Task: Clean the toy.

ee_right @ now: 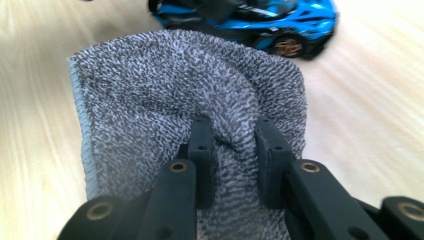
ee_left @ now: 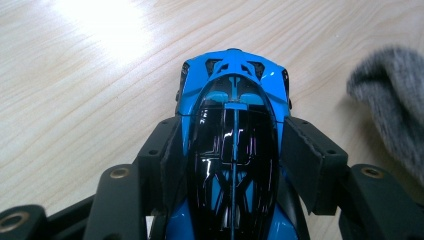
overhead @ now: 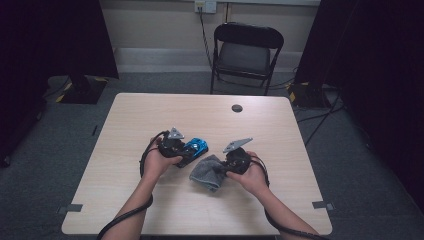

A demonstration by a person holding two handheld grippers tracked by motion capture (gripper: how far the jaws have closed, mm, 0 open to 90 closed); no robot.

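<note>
A blue and black toy car rests on the wooden table. My left gripper is shut on the toy car; its black pads press both sides of the glossy cabin. To its right lies a grey towel cloth, bunched up. My right gripper is shut on a fold of the grey cloth, which puckers between its two jaws. In the right gripper view the toy car stands just beyond the cloth. The cloth's edge also shows right of the car in the left gripper view.
A round dark grommet sits near the table's far edge. A black folding chair stands behind the table. Cables trail from both grippers over the table's near edge. Dark curtains flank the room.
</note>
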